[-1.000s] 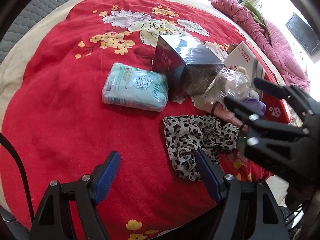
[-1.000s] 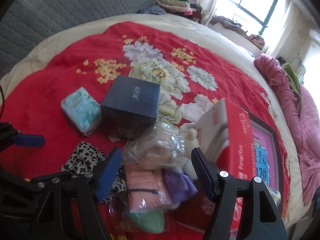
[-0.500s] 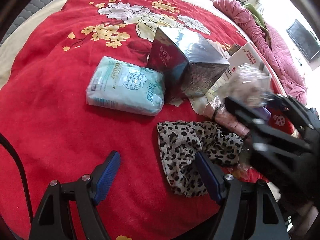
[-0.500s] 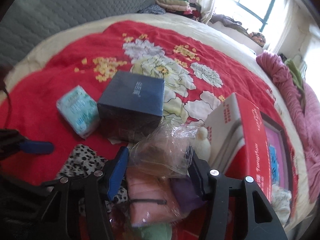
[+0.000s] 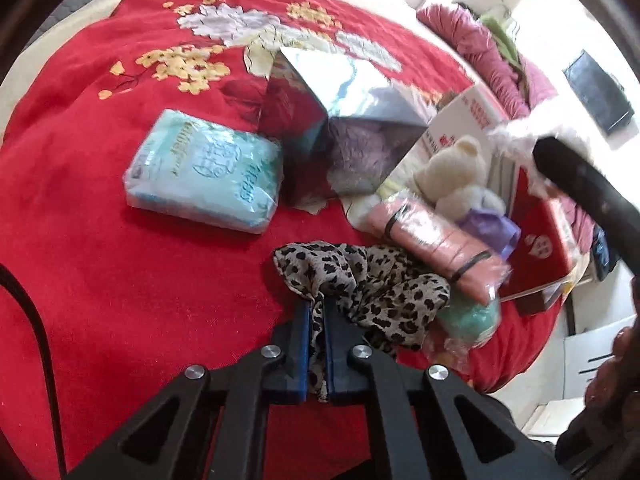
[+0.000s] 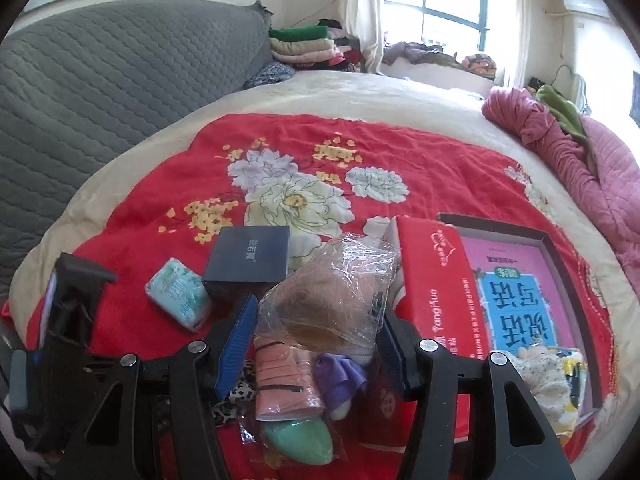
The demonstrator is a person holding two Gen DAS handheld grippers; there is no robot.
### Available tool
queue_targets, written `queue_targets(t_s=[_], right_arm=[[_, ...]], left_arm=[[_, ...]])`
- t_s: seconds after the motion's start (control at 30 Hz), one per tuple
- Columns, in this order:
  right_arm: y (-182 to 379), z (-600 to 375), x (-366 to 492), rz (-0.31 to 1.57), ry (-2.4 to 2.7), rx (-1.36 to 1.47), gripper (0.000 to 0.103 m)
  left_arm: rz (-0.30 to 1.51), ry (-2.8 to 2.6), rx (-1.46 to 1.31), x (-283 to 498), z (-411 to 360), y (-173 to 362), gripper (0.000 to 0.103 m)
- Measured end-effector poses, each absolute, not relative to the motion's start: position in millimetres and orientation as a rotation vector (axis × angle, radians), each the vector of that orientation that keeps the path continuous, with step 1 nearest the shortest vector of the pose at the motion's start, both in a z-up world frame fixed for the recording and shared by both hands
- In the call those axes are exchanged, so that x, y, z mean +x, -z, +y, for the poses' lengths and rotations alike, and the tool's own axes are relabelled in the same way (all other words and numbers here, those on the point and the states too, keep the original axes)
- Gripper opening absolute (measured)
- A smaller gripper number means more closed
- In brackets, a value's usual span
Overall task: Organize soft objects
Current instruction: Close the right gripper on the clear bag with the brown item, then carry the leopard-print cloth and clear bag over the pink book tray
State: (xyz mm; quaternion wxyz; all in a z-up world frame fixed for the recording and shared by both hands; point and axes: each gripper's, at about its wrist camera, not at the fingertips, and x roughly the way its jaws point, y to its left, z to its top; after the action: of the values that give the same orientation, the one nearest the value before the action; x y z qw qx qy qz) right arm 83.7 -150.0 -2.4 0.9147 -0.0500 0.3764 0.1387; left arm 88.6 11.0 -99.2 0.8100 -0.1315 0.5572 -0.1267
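My left gripper is shut on a fold of the leopard-print cloth, which lies crumpled on the red floral bedspread. My right gripper is shut on a crinkled clear plastic bag with something brownish inside, held above the pile. Under it lie a pink roll in plastic, a purple piece and a green piece. The left wrist view shows the pink roll and a cream plush bear beside the cloth. The left gripper's black body shows at the left.
A teal tissue pack and a dark glossy box lie beyond the cloth. A red carton and an open tray with a pink book sit on the right. A pink quilt and grey headboard border the bed.
My left gripper's jaws have closed on the leopard cloth. My right gripper has closed on the clear bag and risen with it, tilting up so more of the room shows.
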Motion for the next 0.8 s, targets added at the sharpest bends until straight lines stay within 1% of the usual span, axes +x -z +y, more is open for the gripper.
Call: queue_targets(t_s=[0.5,0.8], right_arm=[[-29,-176,64,0.709,-0.262,-0.039,0.059],[-51,-200,52,0.648,-0.233,-0.002,0.059]], left_arm=[[1.064,0.281,-0.23,66,9,36,0.006],[0.994,0.307,-0.167,57,-17,-9,0.006]])
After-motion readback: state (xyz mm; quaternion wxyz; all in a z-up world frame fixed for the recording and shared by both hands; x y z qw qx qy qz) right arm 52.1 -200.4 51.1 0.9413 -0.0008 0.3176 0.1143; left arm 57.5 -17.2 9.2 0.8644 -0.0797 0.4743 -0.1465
